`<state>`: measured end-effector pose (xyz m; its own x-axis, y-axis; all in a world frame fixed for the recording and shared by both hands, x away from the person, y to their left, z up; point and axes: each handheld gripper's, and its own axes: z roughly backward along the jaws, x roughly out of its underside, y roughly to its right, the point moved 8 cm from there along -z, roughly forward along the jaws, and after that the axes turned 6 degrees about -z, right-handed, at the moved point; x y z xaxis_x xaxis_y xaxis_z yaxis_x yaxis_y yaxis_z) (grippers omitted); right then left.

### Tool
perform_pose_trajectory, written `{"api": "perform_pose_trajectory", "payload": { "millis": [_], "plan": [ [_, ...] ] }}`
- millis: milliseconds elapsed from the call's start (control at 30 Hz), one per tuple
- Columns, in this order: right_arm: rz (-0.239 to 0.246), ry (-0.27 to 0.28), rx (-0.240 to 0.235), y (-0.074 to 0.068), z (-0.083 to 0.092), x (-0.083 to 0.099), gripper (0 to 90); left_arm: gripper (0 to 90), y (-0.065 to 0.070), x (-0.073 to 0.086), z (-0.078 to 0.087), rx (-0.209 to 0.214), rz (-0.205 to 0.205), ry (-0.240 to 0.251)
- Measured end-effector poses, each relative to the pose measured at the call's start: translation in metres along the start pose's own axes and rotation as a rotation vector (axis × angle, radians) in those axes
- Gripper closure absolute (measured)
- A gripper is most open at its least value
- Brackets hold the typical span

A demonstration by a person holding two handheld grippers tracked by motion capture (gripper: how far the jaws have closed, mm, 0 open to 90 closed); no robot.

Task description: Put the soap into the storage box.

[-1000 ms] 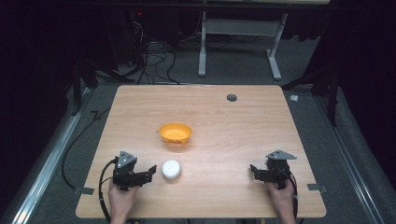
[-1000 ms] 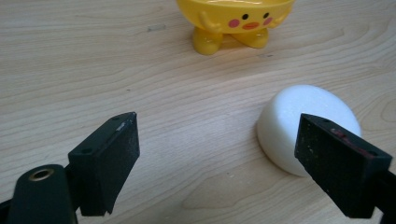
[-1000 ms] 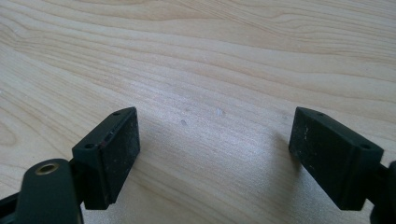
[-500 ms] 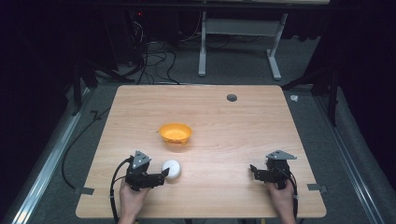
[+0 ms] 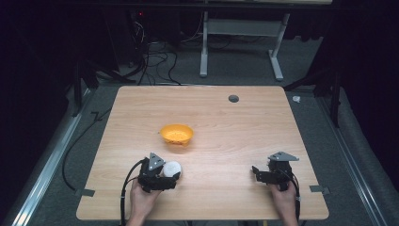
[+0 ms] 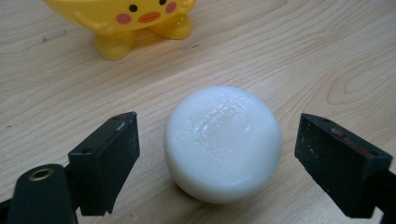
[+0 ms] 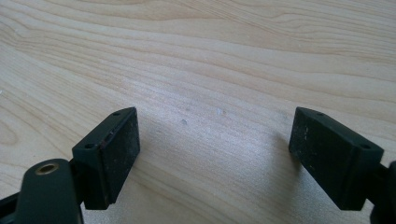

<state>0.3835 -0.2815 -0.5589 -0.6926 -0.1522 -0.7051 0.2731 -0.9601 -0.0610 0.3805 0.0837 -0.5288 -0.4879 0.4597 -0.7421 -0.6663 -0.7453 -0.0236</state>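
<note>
On the near left of the bench (image 5: 226, 122), the white puck (image 6: 223, 142) lies between the left gripper (image 6: 219, 163)'s parted jaws, untouched, and its smooth rounded sides could squirt out if they close off-centre, while the right gripper (image 7: 215, 154) rests open over bare wood.

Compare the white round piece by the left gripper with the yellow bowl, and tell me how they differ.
The white round piece is plain, smooth and glossy; the yellow bowl carries a cartoon face with pink cheeks and stands on small feet. The white round piece is a solid puck, the yellow bowl an open dish. The white round piece sits between the open jaws of the left gripper; the yellow bowl stands apart, farther up the table. Both rest on the wood.
</note>
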Motion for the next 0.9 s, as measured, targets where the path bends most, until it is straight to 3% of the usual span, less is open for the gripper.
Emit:
{"api": "perform_pose_trajectory", "payload": {
  "millis": [233, 633, 800, 900],
  "plan": [
    [-0.001, 0.000, -0.001, 0.000, 0.000, 0.000, 17.3, 14.6, 0.004, 0.000, -0.010, 0.013, 0.001, -0.018],
    [0.000, 0.000, -0.002, 0.000, 0.000, 0.000, 17.3, 16.3, 0.004, 0.002, -0.024, -0.017, -0.003, -0.061],
    [0.000, 0.000, -0.002, 0.000, 0.000, 0.000, 17.3, 19.7, 0.006, 0.005, -0.028, -0.032, -0.024, -0.077],
    [0.001, 0.000, -0.002, 0.000, 0.000, 0.000, 17.3, 23.0, 0.005, 0.006, -0.029, -0.037, -0.015, -0.070]
  ]
}}
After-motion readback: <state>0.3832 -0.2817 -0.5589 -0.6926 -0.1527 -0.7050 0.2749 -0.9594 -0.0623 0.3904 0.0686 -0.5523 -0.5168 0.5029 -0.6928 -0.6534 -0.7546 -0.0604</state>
